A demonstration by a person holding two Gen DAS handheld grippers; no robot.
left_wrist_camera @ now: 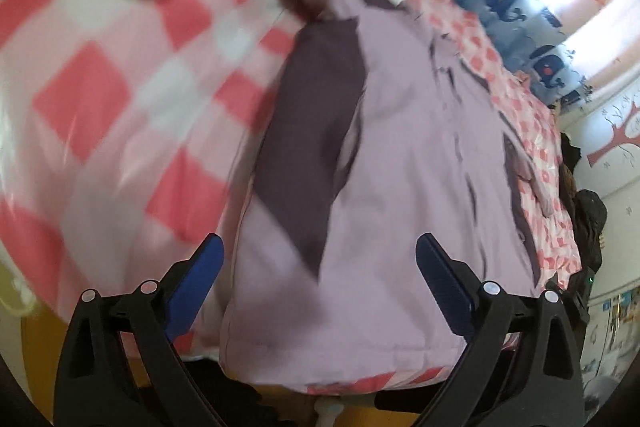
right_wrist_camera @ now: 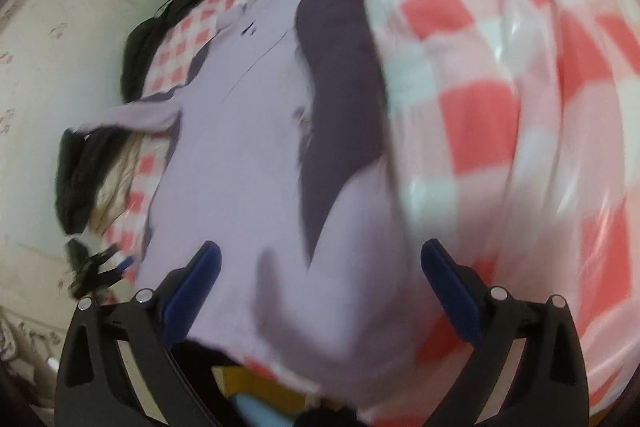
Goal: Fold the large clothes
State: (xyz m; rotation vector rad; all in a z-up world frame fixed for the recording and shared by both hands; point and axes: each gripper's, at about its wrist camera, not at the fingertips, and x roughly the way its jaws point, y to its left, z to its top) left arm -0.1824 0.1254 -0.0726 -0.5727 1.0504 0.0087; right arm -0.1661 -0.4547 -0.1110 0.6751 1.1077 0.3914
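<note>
The checked bedspread (left_wrist_camera: 100, 99) carries the lilac jacket (left_wrist_camera: 400, 155), its long axis running away from me. My left gripper (left_wrist_camera: 320, 259) and right gripper (right_wrist_camera: 322, 267), both spread and empty, hover over its near hem.

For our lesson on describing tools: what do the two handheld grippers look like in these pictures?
The left gripper and right gripper look alike: black plastic frames with cut-out arms, round silver pins at the pivots, and flat blue pads lining the jaws. No cables, markings, hands or sleeves show.
</note>
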